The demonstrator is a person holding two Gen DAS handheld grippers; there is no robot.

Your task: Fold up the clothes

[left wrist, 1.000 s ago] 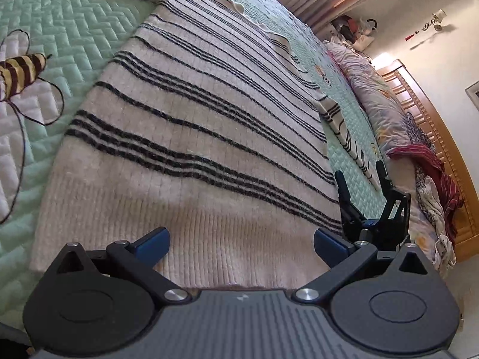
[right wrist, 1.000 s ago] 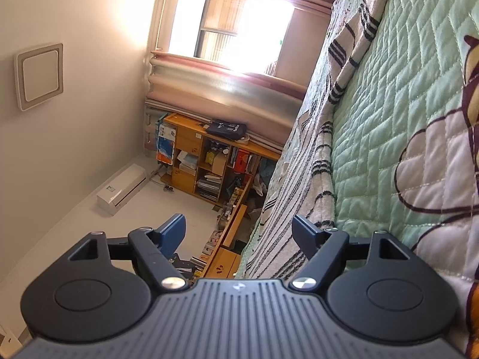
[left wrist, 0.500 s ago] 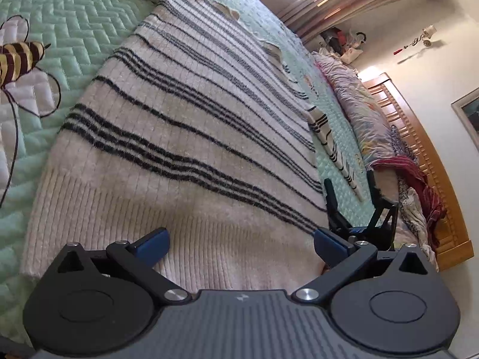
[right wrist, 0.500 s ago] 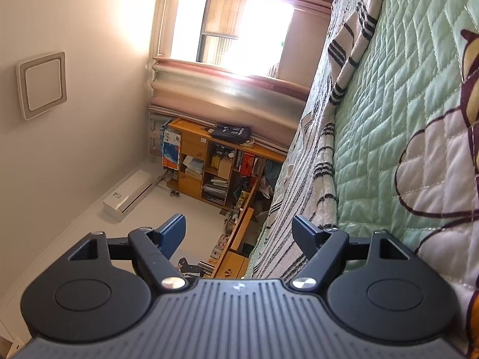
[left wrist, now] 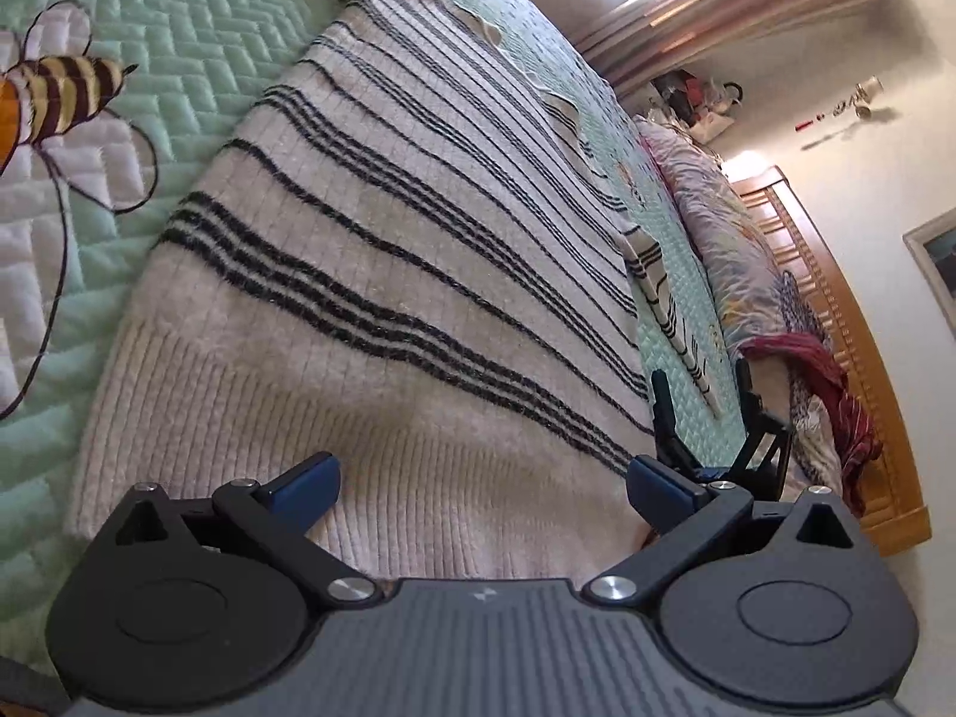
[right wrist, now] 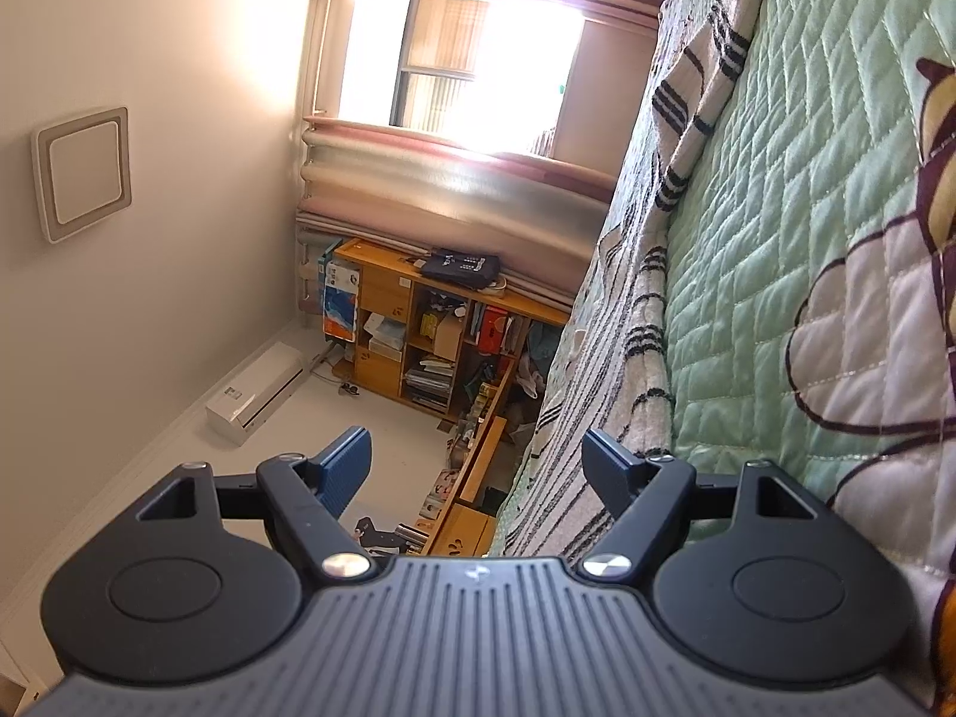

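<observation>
In the left wrist view, a green quilted bedspread (left wrist: 197, 42) with an embroidered bee (left wrist: 54, 95) covered the bed at the far left. Spread flat on it lay the striped sweater (left wrist: 382, 251), cream knit with thin black bands, its ribbed hem nearest the camera. The left gripper (left wrist: 481, 481) hovered over that hem with its blue-padded fingers (left wrist: 305, 481) spread wide, nothing between them (whether the tips brushed the knit could not be told). One sleeve (left wrist: 663, 305) trailed off the sweater's right side onto the quilt. Just right of the left gripper stood the right gripper (left wrist: 702, 403), its two dark fingers apart and pointing up the bed beside the sweater's lower corner. Farther right lay a floral duvet (left wrist: 717, 221), a red patterned cloth (left wrist: 818, 376) and a wooden slatted headboard (left wrist: 836, 322) against the wall.

In the right wrist view (rolled sideways), a square wall plate (right wrist: 83, 173) and an air conditioner unit (right wrist: 257, 391) appeared at the left, then a bright window (right wrist: 466, 60) with drawn curtains (right wrist: 454, 179) and a cluttered wooden bookshelf (right wrist: 430, 346). The right gripper (right wrist: 478, 472) had its fingers spread, holding nothing. To their right a striped edge of the sweater (right wrist: 603, 412) draped along the bedspread (right wrist: 777, 239).
</observation>
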